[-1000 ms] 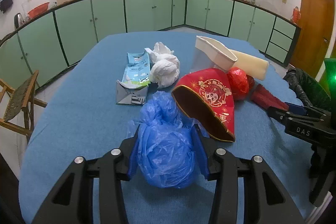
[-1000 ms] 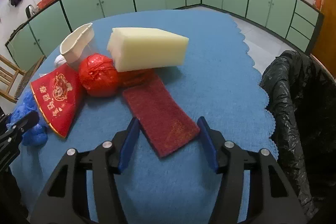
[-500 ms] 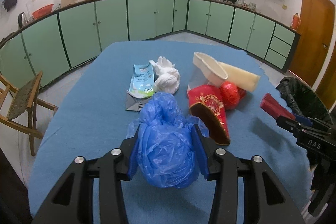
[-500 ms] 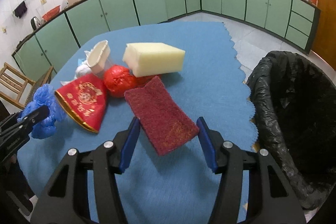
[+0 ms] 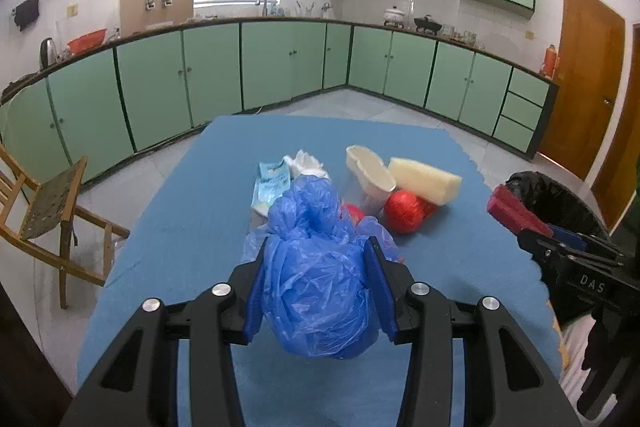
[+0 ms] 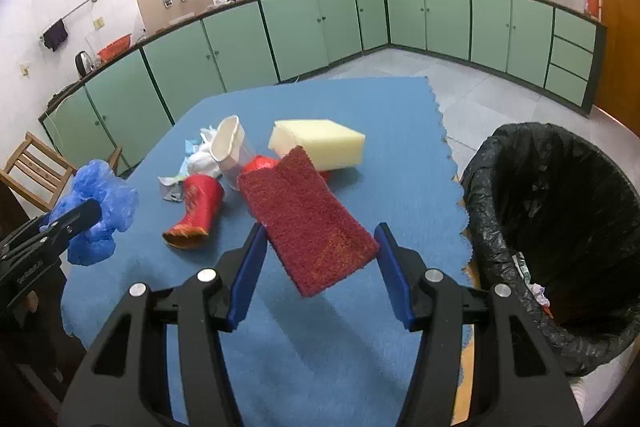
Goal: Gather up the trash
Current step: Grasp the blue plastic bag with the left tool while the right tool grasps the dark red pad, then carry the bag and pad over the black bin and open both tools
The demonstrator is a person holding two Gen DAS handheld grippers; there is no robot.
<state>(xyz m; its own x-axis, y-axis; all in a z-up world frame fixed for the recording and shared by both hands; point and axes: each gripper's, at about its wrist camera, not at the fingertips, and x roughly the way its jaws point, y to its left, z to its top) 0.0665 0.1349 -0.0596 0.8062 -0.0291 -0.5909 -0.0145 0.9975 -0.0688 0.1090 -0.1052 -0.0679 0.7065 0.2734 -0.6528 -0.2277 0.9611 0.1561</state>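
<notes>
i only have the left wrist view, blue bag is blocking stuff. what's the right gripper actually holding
Observer: The right gripper is shut on a dark red scouring pad, lifted clear of the blue tablecloth.
Operator: is anything already in the bin
Observer: Yes, the black-lined trash bin has a few crumpled scraps near its bottom.
Operator: whats hidden behind my bag
Observer: A red paper cone lies on its side there, open end toward the gripper; your blue plastic bag covers most of it.

one sponge (image 6: 318, 143), one bin (image 6: 560, 227), two tongs (image 5: 316, 291)
</notes>
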